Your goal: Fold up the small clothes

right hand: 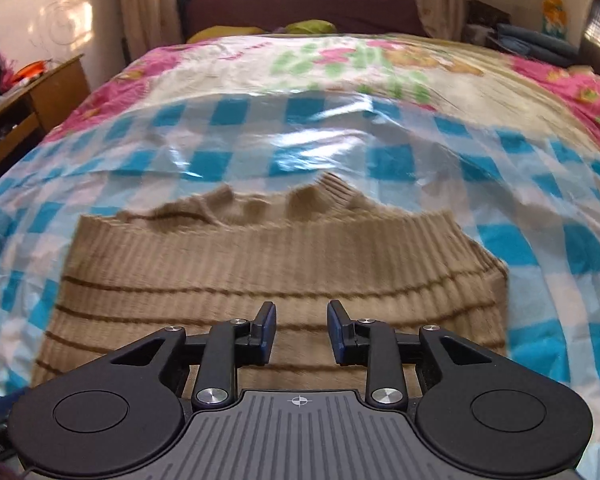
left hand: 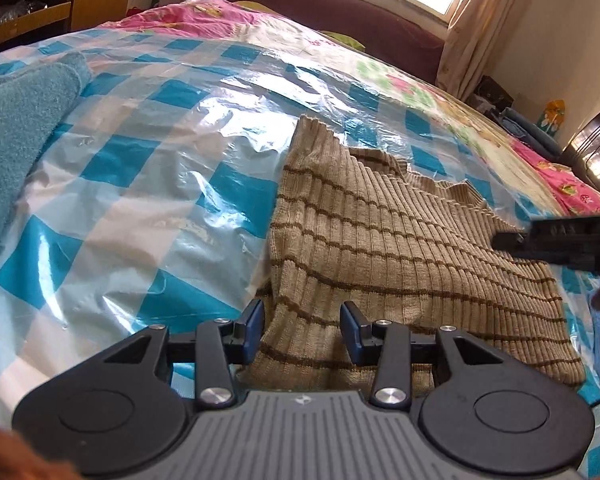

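**Slippery sheet, loose fold: where this could come undone**

The striped tan sweater (left hand: 380, 248) lies folded on the checked plastic sheet (left hand: 140, 184) covering the bed (right hand: 340, 64), in the lower middle of both views. The left gripper (left hand: 302, 330) has its fingers spread, a raised fold of knit standing between them, though whether the pads press it I cannot tell. The right gripper (right hand: 302, 330) hovers over the sweater with fingers parted and nothing between them.

The glossy sheet looks slick, so a sideways tug would likely drag the whole sweater instead of creasing it. If the left fingers catch only the top layer, the fold underneath may open. The uneven far edge could make the next fold crooked.

No brand, label or readable writing shows on the sweater or the sheet.
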Motion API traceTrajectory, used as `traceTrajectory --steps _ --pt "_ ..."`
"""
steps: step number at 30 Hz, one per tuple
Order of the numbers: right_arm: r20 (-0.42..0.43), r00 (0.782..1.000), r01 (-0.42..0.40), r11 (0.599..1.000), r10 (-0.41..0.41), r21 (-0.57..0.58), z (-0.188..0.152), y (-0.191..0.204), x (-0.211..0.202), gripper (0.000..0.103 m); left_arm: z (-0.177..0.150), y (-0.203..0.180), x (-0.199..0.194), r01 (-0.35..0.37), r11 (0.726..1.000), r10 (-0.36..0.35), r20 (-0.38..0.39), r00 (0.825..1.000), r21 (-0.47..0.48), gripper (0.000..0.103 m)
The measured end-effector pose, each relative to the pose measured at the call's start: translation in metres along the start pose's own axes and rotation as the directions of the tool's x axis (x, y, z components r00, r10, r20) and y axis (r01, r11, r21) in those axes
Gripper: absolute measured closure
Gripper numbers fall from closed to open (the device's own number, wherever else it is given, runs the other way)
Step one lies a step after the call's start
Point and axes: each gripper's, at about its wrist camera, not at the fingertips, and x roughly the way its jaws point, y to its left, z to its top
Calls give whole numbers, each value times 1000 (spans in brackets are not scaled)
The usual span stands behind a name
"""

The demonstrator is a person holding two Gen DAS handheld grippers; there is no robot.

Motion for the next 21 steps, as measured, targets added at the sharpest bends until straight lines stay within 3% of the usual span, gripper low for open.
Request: traceTrajectory --steps 5,10,14,21 --pt "-64 990 -126 991 123 -51 16 59 15 72 -3 6 -8 27 999 -28 -9 1000 -44 57" --pt "-121 979 -176 978 162 -115 32 116 36 64 -5 11 -9 27 998 -28 -17 999 -63 54" --pt "-174 974 -173 973 146 -154 39 148 55 59 -7 10 -4 26 998 -28 -35 999 -53 54" --pt "-229 973 -77 957 11 -279 37 184 83 50 -7 15 -4 59 995 -63 -41 997 -82 52"
